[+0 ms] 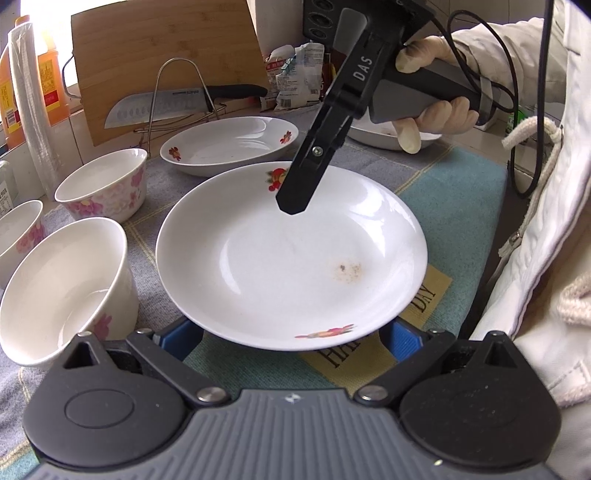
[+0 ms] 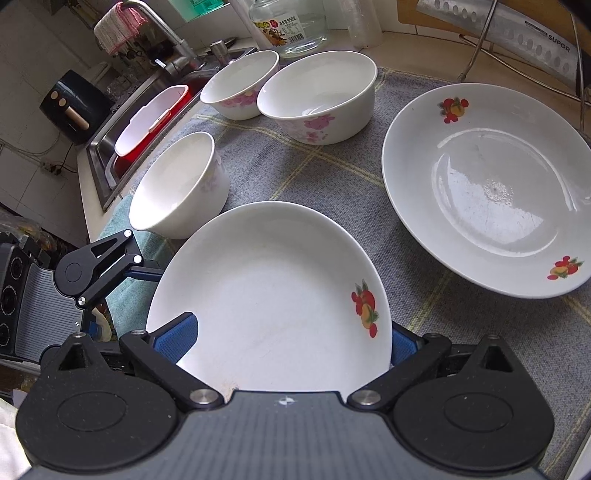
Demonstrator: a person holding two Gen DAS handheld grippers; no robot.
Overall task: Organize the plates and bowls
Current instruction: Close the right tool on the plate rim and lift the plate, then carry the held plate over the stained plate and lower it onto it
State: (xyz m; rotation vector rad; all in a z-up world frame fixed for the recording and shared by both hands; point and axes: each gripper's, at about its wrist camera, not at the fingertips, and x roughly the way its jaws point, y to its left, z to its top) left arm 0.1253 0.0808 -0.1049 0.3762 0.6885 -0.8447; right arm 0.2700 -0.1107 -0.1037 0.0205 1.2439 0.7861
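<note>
A white plate with fruit prints (image 1: 291, 254) lies on the cloth mat (image 1: 461, 206) in the middle of the left wrist view. My right gripper (image 1: 291, 206) is shut on its far rim. In the right wrist view that plate (image 2: 273, 306) sits between my right fingers (image 2: 177, 338), one above the rim and one below. My left gripper (image 1: 284, 336) is open, its blue pads (image 1: 177, 338) under the plate's near edge. A second fruit plate (image 2: 491, 184) lies behind. Three white floral bowls (image 2: 321, 96) (image 2: 240, 83) (image 2: 177, 188) stand to the left.
A sink with a red basin (image 2: 147, 125) lies beyond the bowls. A knife on a wire rack (image 1: 162, 107) and a wooden cutting board (image 1: 166, 48) stand at the back. Oil bottles (image 1: 22, 81) and a glass jar (image 2: 291, 26) stand at the mat's far edge. Another dish (image 1: 384, 134) sits behind my right hand.
</note>
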